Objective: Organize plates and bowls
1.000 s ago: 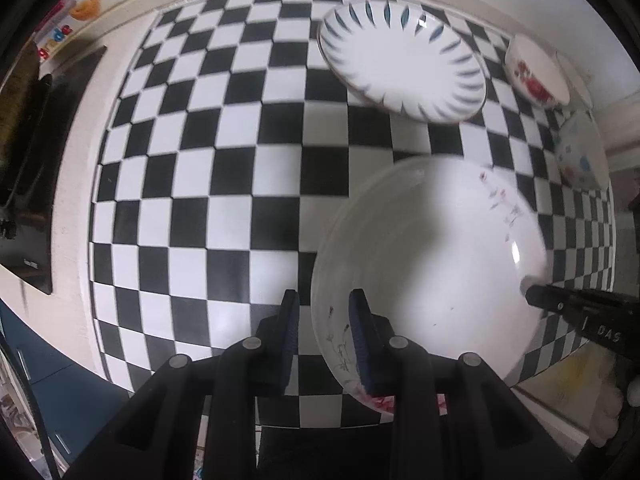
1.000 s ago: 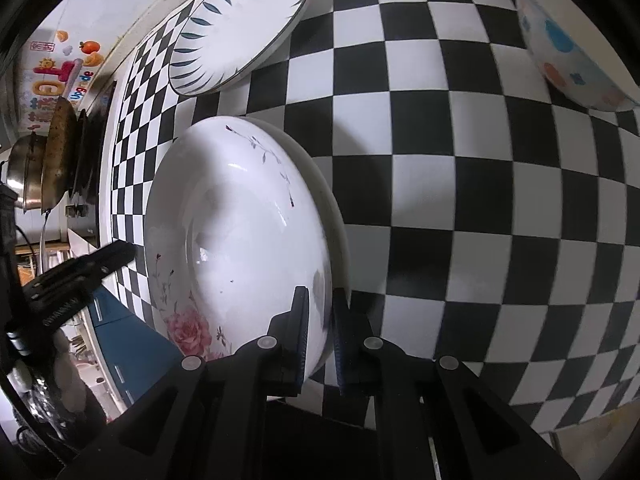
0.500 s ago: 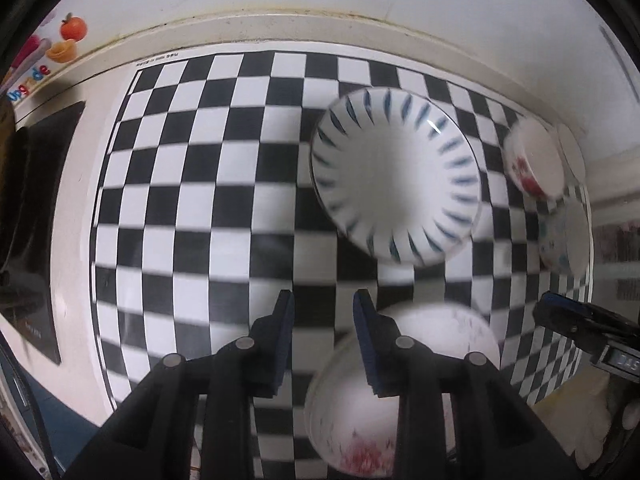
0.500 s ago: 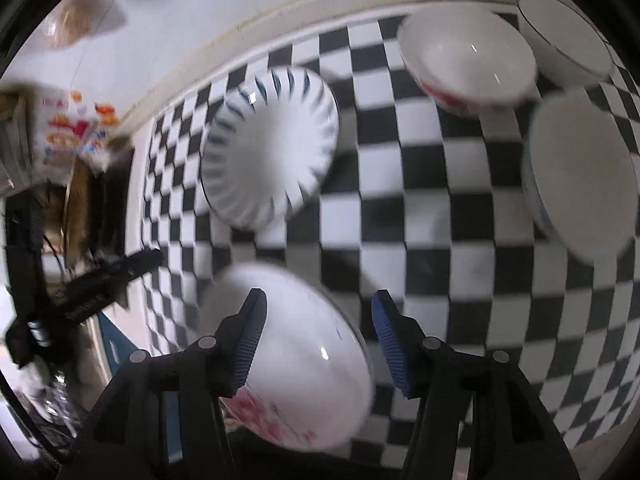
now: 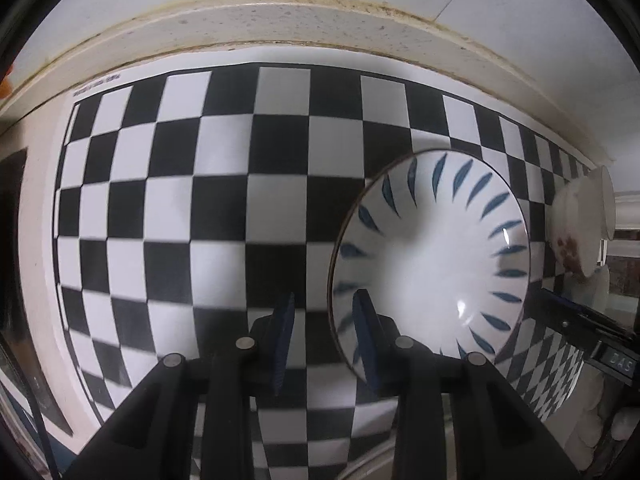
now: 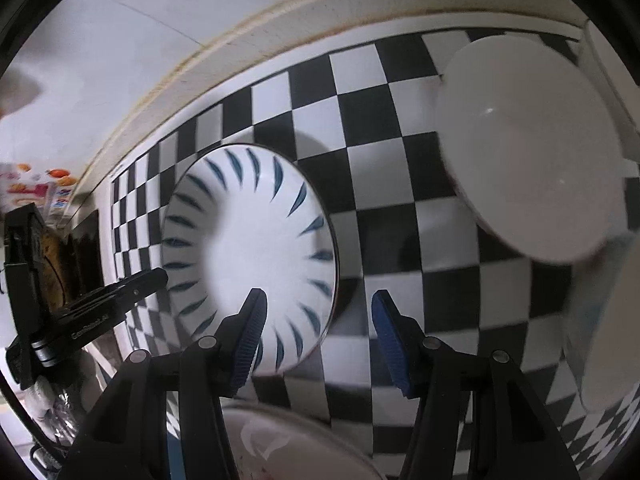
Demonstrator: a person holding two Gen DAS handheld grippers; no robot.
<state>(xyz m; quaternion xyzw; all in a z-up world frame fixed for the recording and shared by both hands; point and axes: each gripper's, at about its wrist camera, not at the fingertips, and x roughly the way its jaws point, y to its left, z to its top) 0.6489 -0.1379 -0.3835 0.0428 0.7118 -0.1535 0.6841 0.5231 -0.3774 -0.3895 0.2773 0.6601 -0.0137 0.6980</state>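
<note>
A white plate with blue leaf marks (image 5: 432,264) lies on the checkered mat (image 5: 192,208); it also shows in the right wrist view (image 6: 248,256). My left gripper (image 5: 322,336) is open, its jaws straddling the plate's left rim. My right gripper (image 6: 318,320) is open, its jaws straddling the plate's right rim. The white rose-patterned plate (image 6: 296,444) lies on the mat below my right gripper. A white bowl (image 6: 528,148) sits at the right, with a pale blue-spotted bowl (image 6: 600,328) in front of it.
The raised cream counter ledge (image 5: 320,20) and white wall run along the back of the mat. A red-flowered bowl (image 5: 580,232) stands at the far right in the left wrist view. A dark stove area (image 6: 80,256) lies left of the mat.
Both grippers let go of the rose plate, left it on the mat and moved forward to the blue-leaf plate. The right jaws opened wide.
</note>
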